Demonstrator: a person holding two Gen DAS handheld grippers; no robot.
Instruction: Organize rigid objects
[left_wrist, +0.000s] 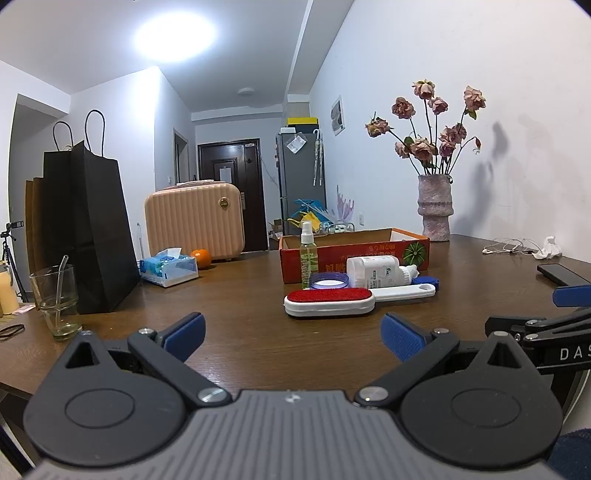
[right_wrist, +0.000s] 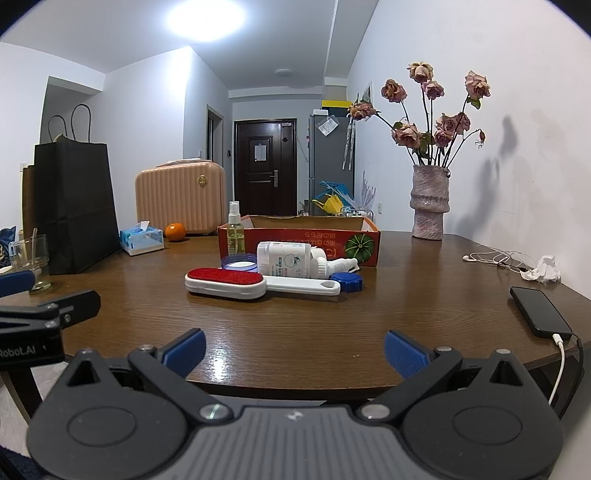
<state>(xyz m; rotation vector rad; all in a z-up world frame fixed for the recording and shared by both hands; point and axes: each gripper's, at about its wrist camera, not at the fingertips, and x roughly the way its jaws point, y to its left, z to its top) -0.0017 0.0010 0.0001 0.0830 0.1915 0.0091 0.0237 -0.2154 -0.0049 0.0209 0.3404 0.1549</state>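
While both claws, left claw (left_wrist: 293, 338) and right claw (right_wrist: 294, 349), gape empty, brown table (right_wrist: 295, 332) (glossy) carries lint brush (right_wrist: 225, 282).

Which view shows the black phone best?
The right wrist view: the whole phone lies flat near the table's right edge, its cable plugged in. The left wrist view catches only part of it, behind the right gripper.

Colours showing on the dark brown wood-grain table (right_wrist: 332, 332)

A white lint brush (right_wrist: 236, 282) is wearing a red pad; the red cardboard box (right_wrist: 299, 240) is showing a green striped melon print; blue ridged caps (right_wrist: 346, 281) are lying beside a white bottle (right_wrist: 284, 264).
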